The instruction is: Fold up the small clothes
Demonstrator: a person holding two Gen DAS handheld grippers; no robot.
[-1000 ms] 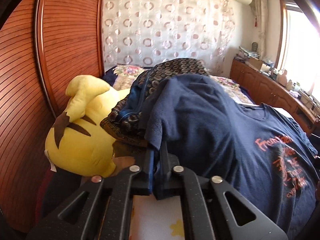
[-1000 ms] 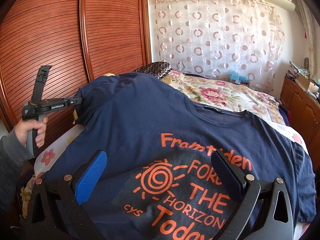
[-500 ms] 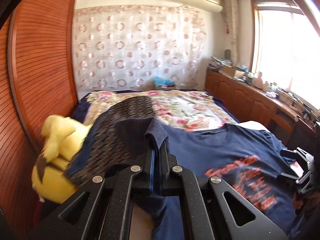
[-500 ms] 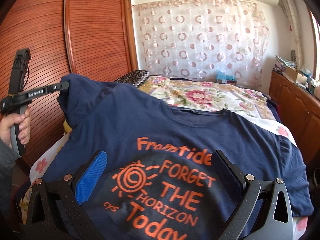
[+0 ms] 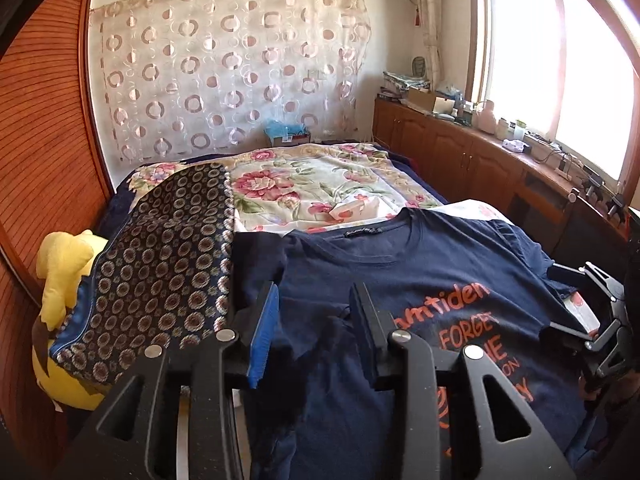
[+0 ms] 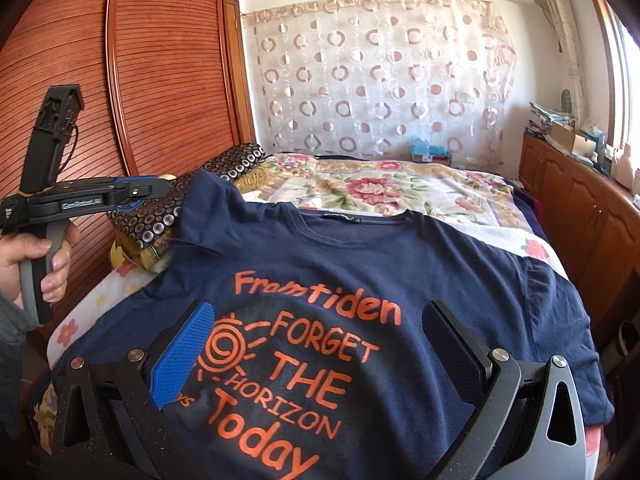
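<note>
Bright daylight enters through the window right of the left gripper, blown out white. Navy T-shirt is evenly lit, soft shadows. Both views sharp, strong fisheye bending, dark vignette corners.

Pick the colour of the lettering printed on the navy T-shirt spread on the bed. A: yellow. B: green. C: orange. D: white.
C: the words and the sun spiral on the navy T-shirt are orange in both wrist views.
</note>
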